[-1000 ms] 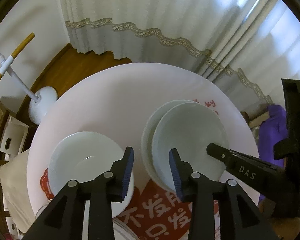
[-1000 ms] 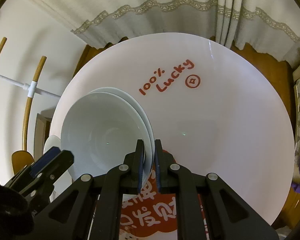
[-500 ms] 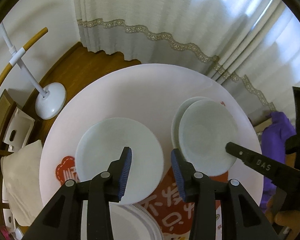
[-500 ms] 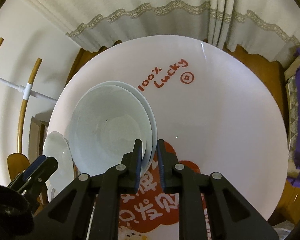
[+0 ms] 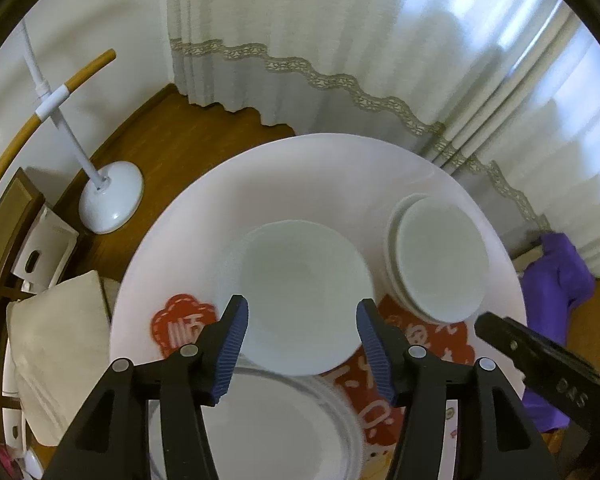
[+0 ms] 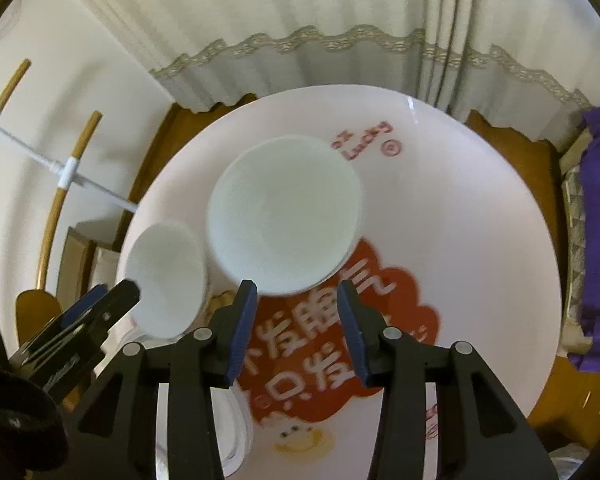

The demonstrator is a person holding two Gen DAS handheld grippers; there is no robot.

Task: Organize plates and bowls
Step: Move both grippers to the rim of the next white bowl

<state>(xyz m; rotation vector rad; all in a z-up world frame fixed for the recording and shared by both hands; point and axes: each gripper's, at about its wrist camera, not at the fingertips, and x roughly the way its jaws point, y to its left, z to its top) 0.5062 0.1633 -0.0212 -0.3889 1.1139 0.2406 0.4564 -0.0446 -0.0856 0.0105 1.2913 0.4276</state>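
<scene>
Left gripper [image 5: 300, 336] spread wide above lone bowl [image 5: 300, 296], gripping nothing; right gripper [image 6: 296, 320] likewise agape (empty) near stacked bowls [image 6: 284, 212] on round table [image 6: 460, 240].

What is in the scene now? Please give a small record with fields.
surface: round white table with red print
middle dish: single white bowl, standing alone
stack: white bowl on a plate
near dish: large plate at the table's near edge
left gripper: open, empty
right gripper: open, empty
</scene>
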